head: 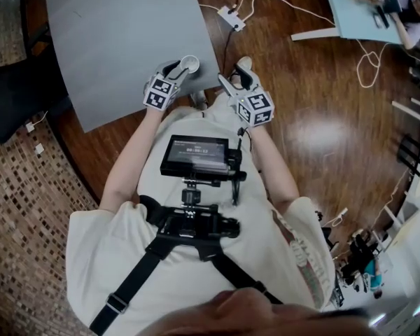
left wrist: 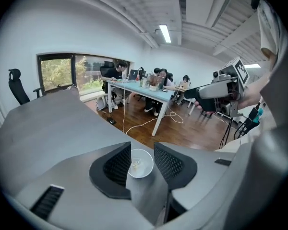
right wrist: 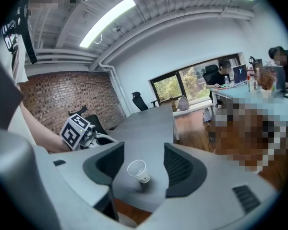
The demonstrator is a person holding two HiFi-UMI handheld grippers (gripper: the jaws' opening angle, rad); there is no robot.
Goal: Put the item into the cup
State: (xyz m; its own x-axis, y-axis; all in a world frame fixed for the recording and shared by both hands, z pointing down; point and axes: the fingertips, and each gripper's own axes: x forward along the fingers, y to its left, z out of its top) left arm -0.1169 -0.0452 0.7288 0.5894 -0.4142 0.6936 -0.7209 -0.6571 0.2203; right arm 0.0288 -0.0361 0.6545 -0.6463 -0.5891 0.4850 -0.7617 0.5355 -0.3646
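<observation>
White paper cup stands upright on its base, long axis vertical, mouth up, at the grey tabletop's near right corner, close to the near edge. Small dark print low on its wall in the right gripper view. Inside, on the bottom: the item, pale yellowish, thin and crumpled; its shape and heading cannot be made out. Left gripper above the cup, angled down at it, jaws apart, nothing touching the pads. Right gripper off the table's corner, aimed at the cup, jaws apart, pads clear of it.
</observation>
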